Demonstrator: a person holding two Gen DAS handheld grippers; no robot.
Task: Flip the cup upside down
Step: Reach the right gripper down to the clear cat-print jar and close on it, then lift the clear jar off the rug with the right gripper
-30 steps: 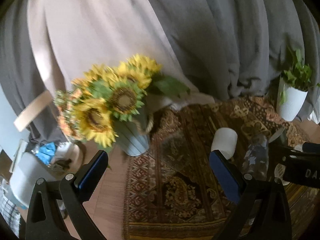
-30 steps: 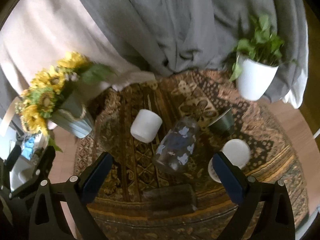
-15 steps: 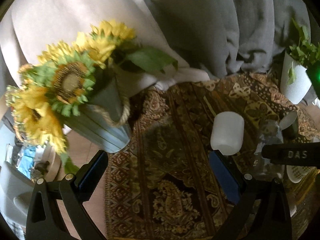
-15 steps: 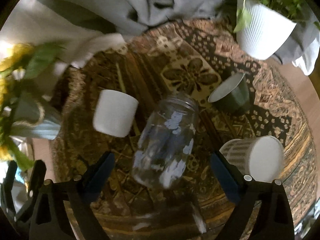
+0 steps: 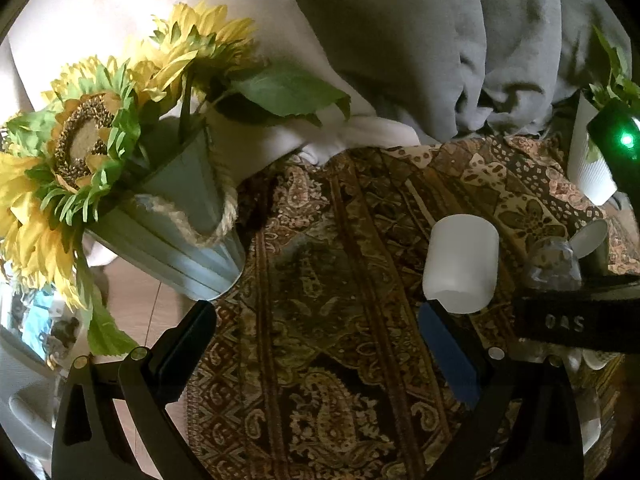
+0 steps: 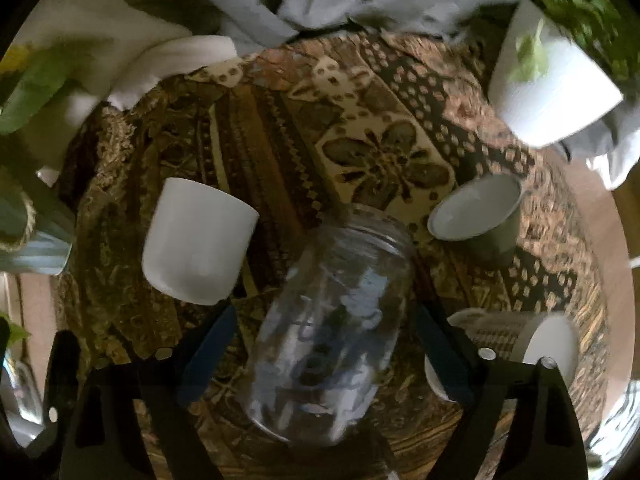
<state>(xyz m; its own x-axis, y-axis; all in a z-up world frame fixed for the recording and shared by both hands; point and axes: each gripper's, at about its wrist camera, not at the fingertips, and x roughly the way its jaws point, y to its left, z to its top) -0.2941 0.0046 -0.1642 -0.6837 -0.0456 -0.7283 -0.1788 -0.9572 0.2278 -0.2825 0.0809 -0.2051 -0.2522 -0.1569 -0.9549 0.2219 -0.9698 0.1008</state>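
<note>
A clear glass jar-like cup [image 6: 340, 328] stands between the open jaws of my right gripper [image 6: 324, 340], apart from both pads; its top shows in the left wrist view [image 5: 554, 258]. A white cup [image 6: 198, 240] stands upside down to its left, also in the left wrist view [image 5: 460, 264]. A green cup with a white inside [image 6: 480, 212] stands upright to the right. A white ribbed cup [image 6: 520, 344] lies near the right finger. My left gripper [image 5: 320, 332] is open and empty above the patterned cloth [image 5: 320, 280], its right finger near the white cup.
A sunflower bouquet in a grey-green vase [image 5: 168, 224] stands at the left. A white pot with a green plant [image 6: 552, 76] stands at the back right. Grey and beige curtains [image 5: 400, 40] hang behind. The right gripper's body [image 5: 576, 320] crosses the left wrist view.
Both grippers have moved forward and down toward the table. The glass cup now sits between the right gripper's fingers. The white cup is closer to the left gripper's right finger.
</note>
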